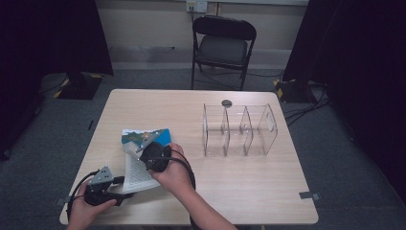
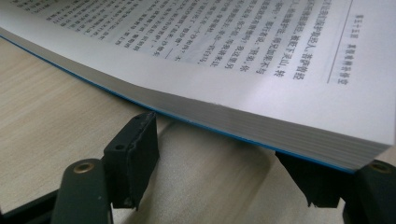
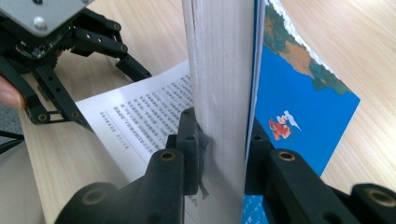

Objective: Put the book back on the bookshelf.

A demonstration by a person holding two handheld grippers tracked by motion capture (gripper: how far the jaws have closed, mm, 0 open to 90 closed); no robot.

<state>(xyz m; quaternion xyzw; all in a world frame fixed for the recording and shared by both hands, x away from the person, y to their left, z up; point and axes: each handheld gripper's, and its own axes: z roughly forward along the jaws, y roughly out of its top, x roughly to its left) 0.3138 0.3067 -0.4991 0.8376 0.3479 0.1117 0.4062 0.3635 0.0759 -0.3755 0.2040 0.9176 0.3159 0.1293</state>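
An open paperback with a blue picture cover [image 1: 143,136] lies on the wooden table [image 1: 249,182]. My right gripper [image 1: 143,152] stands over the book. Its jaws [image 3: 222,126] are shut on a thick block of pages [image 3: 219,60] held upright, with the blue cover [image 3: 299,102] beside it. The printed page [image 3: 144,116] below lies flat. My left gripper [image 1: 123,188] lies low at the book's near-left corner [image 3: 119,100]. Its jaws [image 2: 217,144] stand apart with bare table between them. The page stack's edge [image 2: 233,116] passes above the jaw tips and hides the right one.
A clear plastic divider rack [image 1: 239,129] stands right of centre, with a small dark round thing [image 1: 226,103] behind it. A black folding chair [image 1: 223,45] stands beyond the far edge. A tape mark [image 1: 310,195] sits at the near right corner.
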